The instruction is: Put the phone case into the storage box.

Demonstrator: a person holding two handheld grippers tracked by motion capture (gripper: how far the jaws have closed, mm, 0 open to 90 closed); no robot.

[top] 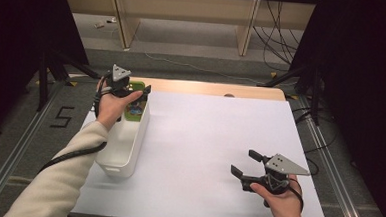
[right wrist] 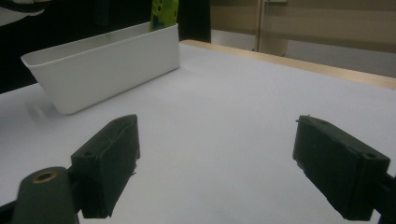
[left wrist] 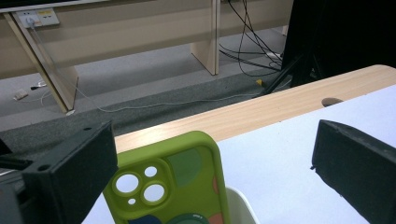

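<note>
A green phone case (left wrist: 175,186) stands on end in the far end of the white bin (top: 123,150), leaning against its end wall, and the left gripper (top: 131,93) hovers over it with jaws spread wide, not touching it. The right gripper (top: 245,166) rests low over the white table cover (top: 204,139), well apart from the bin, jaws open and empty.

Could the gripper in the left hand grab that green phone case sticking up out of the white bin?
Probably yes. The left gripper hovers right at the green phone case, jaws open to either side of it, and nothing stands between them. The case leans upright at the white bin's far end.
</note>
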